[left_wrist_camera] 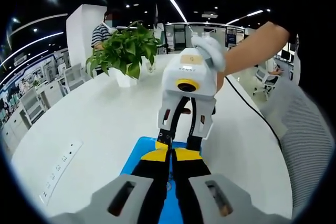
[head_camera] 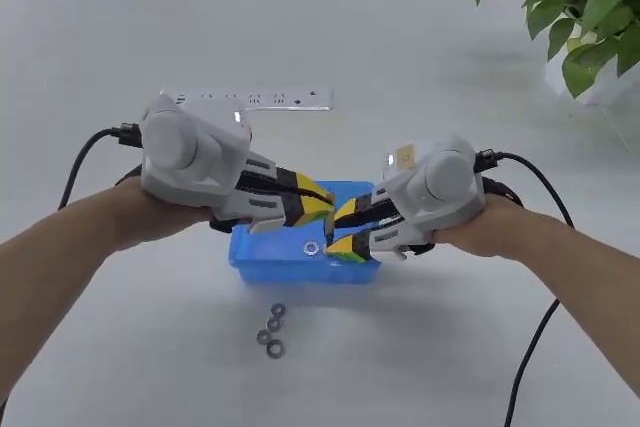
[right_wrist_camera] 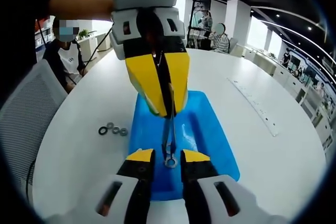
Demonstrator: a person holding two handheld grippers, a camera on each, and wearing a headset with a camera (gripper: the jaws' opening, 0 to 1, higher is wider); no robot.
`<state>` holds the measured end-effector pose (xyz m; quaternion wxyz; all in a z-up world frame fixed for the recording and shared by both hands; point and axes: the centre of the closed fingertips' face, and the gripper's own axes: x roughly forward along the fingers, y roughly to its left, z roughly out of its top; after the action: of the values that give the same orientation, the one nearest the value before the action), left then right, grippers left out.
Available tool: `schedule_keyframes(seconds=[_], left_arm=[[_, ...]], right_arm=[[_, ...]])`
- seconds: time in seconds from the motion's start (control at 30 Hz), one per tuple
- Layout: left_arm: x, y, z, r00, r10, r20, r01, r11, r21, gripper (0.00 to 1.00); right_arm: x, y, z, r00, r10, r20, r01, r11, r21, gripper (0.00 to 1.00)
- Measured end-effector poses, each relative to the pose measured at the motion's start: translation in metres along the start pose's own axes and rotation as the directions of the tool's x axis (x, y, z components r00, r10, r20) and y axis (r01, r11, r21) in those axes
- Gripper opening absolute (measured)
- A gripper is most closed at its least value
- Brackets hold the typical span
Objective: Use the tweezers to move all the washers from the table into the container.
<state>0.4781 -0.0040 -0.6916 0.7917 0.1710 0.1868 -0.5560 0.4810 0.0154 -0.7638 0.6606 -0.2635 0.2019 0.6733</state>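
Left hand: wraps the grey body of the left gripper, which reaches rightward over the container.
Left gripper fingers: yellow-tipped and black, pressed narrow, pinching the thin metal tweezers between them.
Tweezers: run out from the left fingers towards the right gripper; their tips hold 1 small silver ring-shaped washer.
Held washer: above the floor of the shallow blue plastic container, in the gap between the right gripper's 2 fingertips; whether it touches the floor cannot be told.
Container: lies flat on the white bench, under both sets of fingers.
Loose washers: 4 metal rings in a short row on the bench, just beside the container's near edge in the head view, outside it.
White power strip: flat on the bench beyond the container, well apart from it.
Right gripper: points leftward, facing the left gripper nose to nose above the container.
Right gripper fingers: yellow-tipped, parted by a narrow gap, gripping nothing; the washer sits between them.
Right hand: holds the right gripper's body, with a black cable trailing behind.
Green leafy plant: at the bench's far right corner in a white pot.
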Motion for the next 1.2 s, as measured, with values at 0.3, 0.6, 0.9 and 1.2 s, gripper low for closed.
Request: schedule_keyframes(seconds=[0.3, 0.6, 0.9, 1.2], left_arm=[[-0.007, 0.0, 0.005, 0.9999, 0.017, 0.003, -0.017, 1.0, -0.008, 0.06], [-0.021, 0.001, 0.011, 0.999, 0.044, 0.004, -0.044, 0.999, -0.014, 0.06], [-0.035, -0.004, 0.016, 0.9981, 0.061, -0.003, -0.061, 0.998, -0.013, 0.05], [-0.047, -0.012, 0.022, 0.9972, 0.074, -0.002, -0.074, 0.997, -0.004, 0.06]], right_arm=[[-0.01, 0.002, 0.006, 0.9996, -0.027, 0.008, 0.027, 0.999, 0.024, 0.27], [-0.027, 0.006, 0.011, 0.9979, -0.063, 0.017, 0.062, 0.997, 0.045, 0.31], [-0.045, 0.014, 0.01, 0.9948, -0.101, 0.009, 0.1, 0.992, 0.072, 0.38], [-0.061, 0.023, 0.009, 0.9906, -0.137, 0.002, 0.136, 0.985, 0.11, 0.5]])
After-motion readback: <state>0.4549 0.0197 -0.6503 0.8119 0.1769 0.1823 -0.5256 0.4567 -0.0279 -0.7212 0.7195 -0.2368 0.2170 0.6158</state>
